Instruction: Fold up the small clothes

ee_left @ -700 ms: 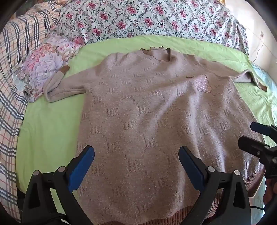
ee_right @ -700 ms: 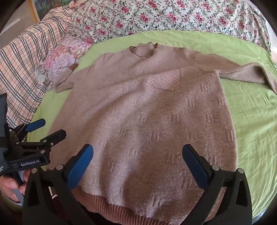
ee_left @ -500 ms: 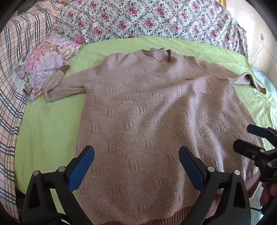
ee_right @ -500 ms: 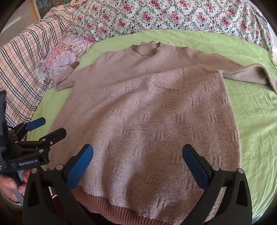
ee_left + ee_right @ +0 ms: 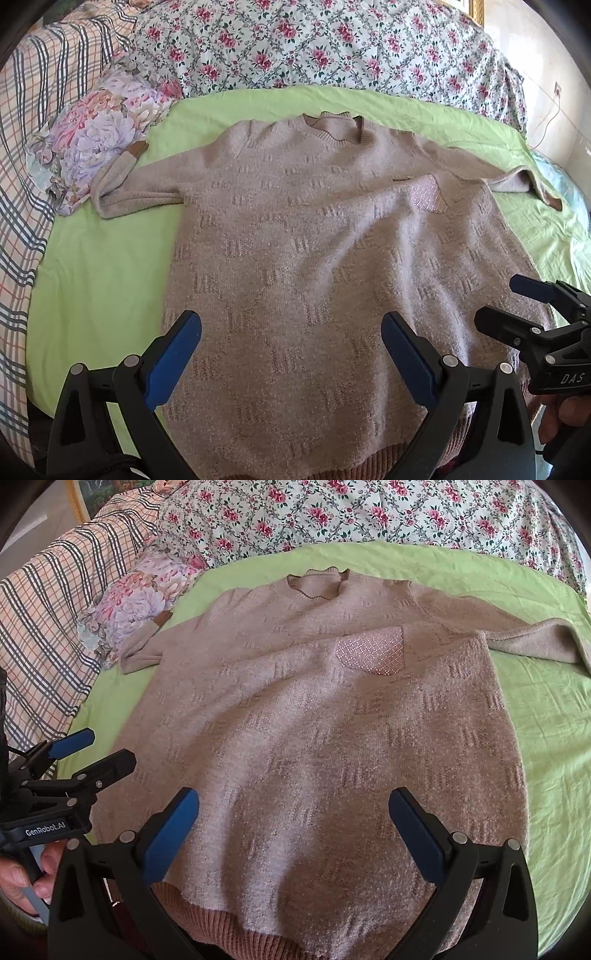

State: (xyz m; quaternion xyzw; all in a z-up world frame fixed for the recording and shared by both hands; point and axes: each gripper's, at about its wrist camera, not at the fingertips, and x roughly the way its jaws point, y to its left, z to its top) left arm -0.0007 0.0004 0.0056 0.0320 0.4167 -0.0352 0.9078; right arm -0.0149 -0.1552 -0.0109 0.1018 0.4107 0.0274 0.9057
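Observation:
A dusty-pink knit sweater (image 5: 303, 251) lies flat and face up on a green sheet (image 5: 96, 280), neck away from me, with a sparkly chest pocket (image 5: 373, 651). Both sleeves are spread out sideways. My left gripper (image 5: 291, 350) is open and empty, hovering above the lower left part of the sweater. My right gripper (image 5: 293, 827) is open and empty above the lower right part near the ribbed hem (image 5: 236, 934). Each gripper also shows in the other's view: the right (image 5: 517, 306) and the left (image 5: 92, 749).
A floral quilt (image 5: 314, 44) lies bunched along the far side of the bed. A plaid blanket (image 5: 26, 147) and a floral pillow (image 5: 99, 122) lie at the left, with the left sleeve cuff (image 5: 135, 149) resting on the pillow.
Both grippers have shifted slightly over the sweater's lower half; the right gripper sits a little further left in the left wrist view. The sweater has not moved.

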